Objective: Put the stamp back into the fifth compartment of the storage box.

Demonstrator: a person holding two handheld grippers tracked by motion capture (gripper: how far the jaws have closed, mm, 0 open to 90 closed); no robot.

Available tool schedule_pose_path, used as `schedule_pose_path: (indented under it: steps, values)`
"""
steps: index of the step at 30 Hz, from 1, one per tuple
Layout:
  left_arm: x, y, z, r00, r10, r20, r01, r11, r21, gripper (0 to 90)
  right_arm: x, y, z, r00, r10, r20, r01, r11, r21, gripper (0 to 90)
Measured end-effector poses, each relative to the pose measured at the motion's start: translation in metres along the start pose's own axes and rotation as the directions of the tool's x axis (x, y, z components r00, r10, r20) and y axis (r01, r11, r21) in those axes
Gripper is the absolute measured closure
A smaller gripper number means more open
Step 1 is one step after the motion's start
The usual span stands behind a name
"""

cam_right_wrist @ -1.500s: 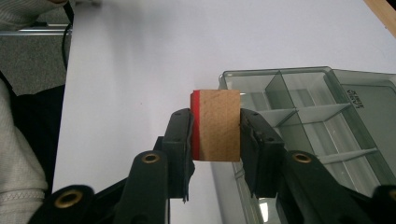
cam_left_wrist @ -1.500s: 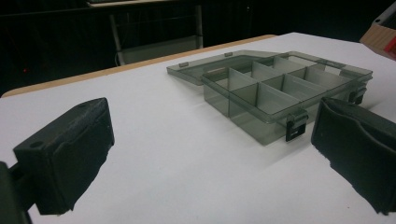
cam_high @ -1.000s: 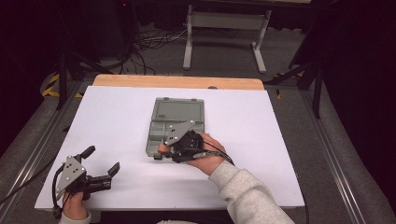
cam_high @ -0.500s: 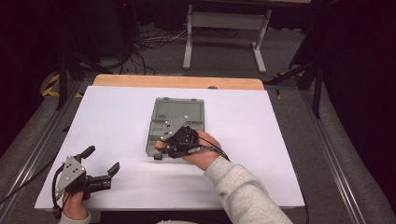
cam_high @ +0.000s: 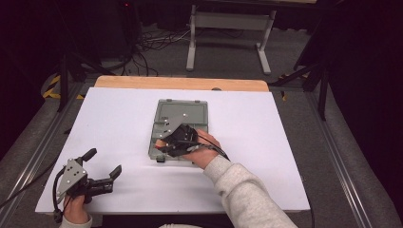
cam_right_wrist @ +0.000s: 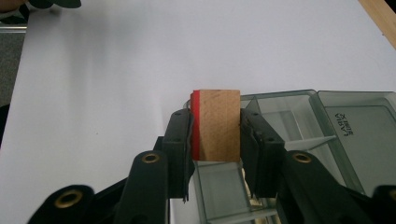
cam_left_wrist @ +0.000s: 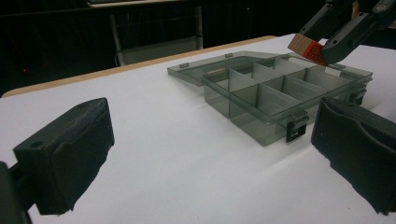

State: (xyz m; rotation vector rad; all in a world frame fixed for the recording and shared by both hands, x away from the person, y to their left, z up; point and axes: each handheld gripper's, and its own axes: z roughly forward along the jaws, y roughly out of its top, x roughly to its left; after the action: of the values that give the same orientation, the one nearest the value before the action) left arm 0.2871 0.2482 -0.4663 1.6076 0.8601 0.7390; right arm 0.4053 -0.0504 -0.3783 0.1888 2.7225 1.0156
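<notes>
One clear grey plastic compartment box [cam_left_wrist: 261, 100], lid open. One wooden block with red face [cam_right_wrist: 215, 125]. Two black two-jaw grippers: left gripper [cam_high: 102, 166], right gripper [cam_right_wrist: 215, 140]. One white table sheet [cam_high: 119, 118].

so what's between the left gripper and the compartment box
Nothing: bare white table separates the left gripper from the box, clearest in the left gripper view.

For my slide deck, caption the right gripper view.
Right gripper jaws clamp a red-edged wooden block above the open compartment box.
</notes>
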Motion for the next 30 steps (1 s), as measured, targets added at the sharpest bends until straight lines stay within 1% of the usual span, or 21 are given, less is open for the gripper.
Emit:
schedule_pose_path:
  steps: [7,16,30]
  values:
    - [0.0,0.0,0.0,1.0,-0.002,-0.001,0.002,1.0,-0.001,0.2,-0.005,0.005,0.005,1.0,-0.001,0.003,0.001,1.0,0.004,66.1]
    - [0.0,0.0,0.0,1.0,-0.004,-0.001,0.004,1.0,-0.002,0.2,-0.01,0.008,0.014,1.0,-0.004,0.009,0.004,1.0,0.013,66.1]
    - [0.0,0.0,0.0,1.0,-0.005,-0.003,0.005,1.0,-0.005,0.2,-0.023,0.006,0.027,0.9996,0.022,0.016,-0.022,1.0,0.01,66.1]
